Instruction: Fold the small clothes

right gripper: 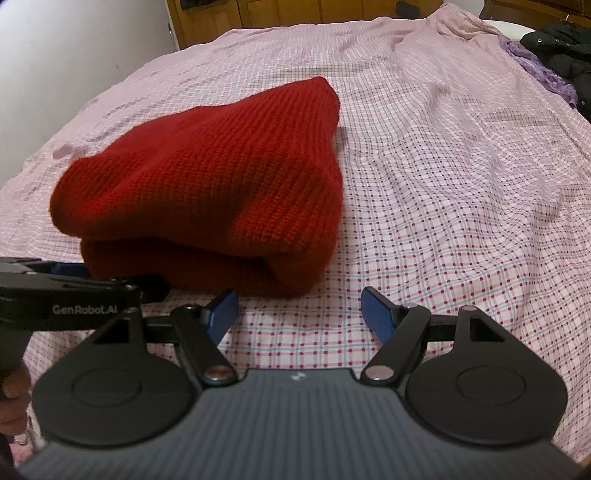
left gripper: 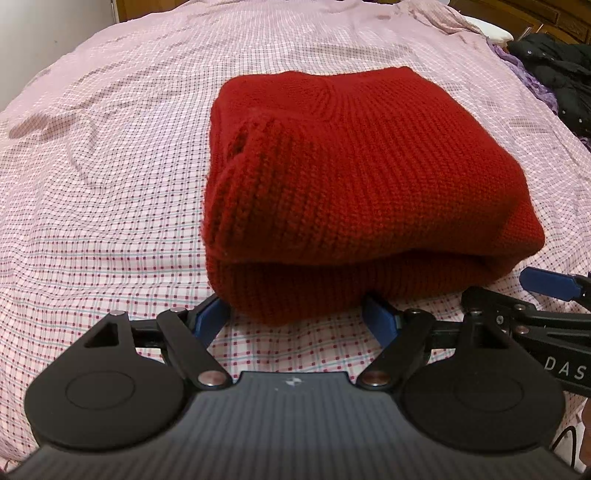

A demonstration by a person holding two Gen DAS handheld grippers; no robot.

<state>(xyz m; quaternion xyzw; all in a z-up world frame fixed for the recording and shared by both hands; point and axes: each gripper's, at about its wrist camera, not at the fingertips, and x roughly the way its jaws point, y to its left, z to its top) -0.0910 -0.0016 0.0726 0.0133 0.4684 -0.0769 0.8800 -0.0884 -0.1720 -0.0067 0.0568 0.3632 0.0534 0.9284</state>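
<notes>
A red knitted sweater [left gripper: 351,184] lies folded in a thick bundle on the pink checked bedsheet [left gripper: 92,206]. My left gripper [left gripper: 297,314] is open, its blue fingertips on either side of the bundle's near edge, holding nothing. In the right wrist view the sweater [right gripper: 207,195] sits left of centre. My right gripper [right gripper: 299,312] is open and empty over bare sheet, just right of the bundle's near corner. The right gripper also shows at the right edge of the left wrist view [left gripper: 546,291]; the left gripper body shows at the left of the right wrist view [right gripper: 74,299].
The bedsheet [right gripper: 461,184] is wrinkled toward the far right. Dark clothing [left gripper: 557,74] and a purple cloth [left gripper: 532,81] lie at the bed's far right edge. A wooden headboard or cabinet [right gripper: 258,14] and a white wall [right gripper: 55,55] stand behind.
</notes>
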